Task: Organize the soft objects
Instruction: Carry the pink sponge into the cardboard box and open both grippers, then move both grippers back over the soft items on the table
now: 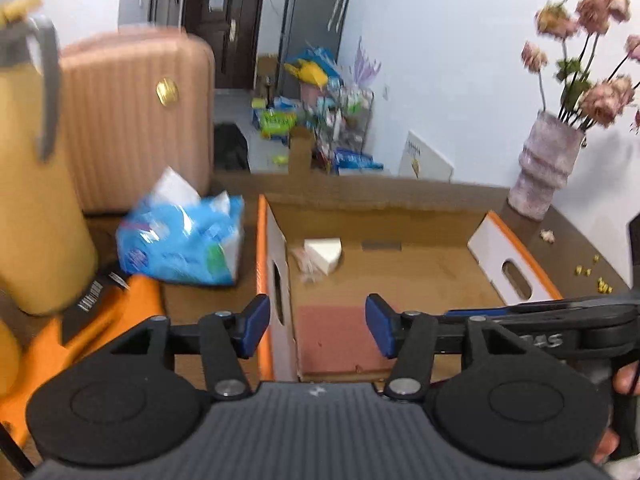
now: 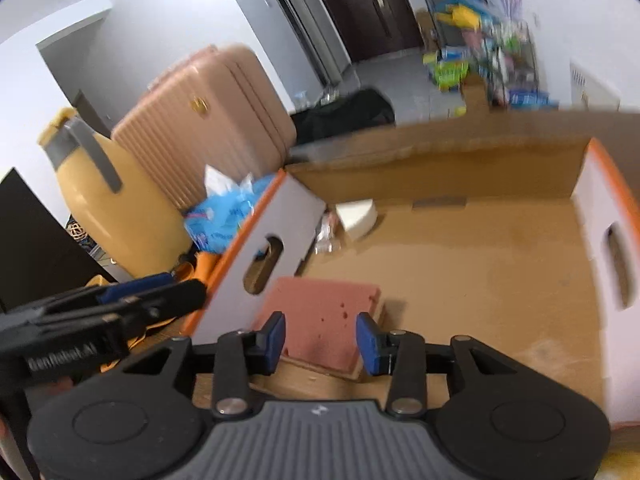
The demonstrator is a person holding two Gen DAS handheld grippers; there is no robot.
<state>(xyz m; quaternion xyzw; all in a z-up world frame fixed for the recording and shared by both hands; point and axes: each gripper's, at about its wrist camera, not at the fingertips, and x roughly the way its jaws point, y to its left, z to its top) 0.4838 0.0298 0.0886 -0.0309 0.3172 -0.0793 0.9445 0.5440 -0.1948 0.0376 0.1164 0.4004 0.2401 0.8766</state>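
An open cardboard box [image 1: 262, 240] with orange edges and white handle flaps stands on the table. On its floor lie a flat pink sponge [image 2: 324, 312], a white wedge-shaped sponge [image 2: 356, 214] and a crumpled wrapper [image 2: 326, 236]. My right gripper [image 2: 322, 342] hovers open just above the pink sponge's near edge; its pads do not press on it. My left gripper [image 1: 317, 328] is open and empty, astride the box's left wall [image 1: 280, 300], with the pink sponge [image 1: 336, 336] below. A blue tissue pack [image 1: 184, 240] lies outside the box on the left.
A yellow thermos jug [image 1: 36, 200] and a pink suitcase [image 1: 136, 116] stand to the left of the box. A vase of dried flowers [image 1: 544, 168] is at the back right. Orange fabric [image 1: 100, 328] lies at the near left. Clutter covers the floor beyond.
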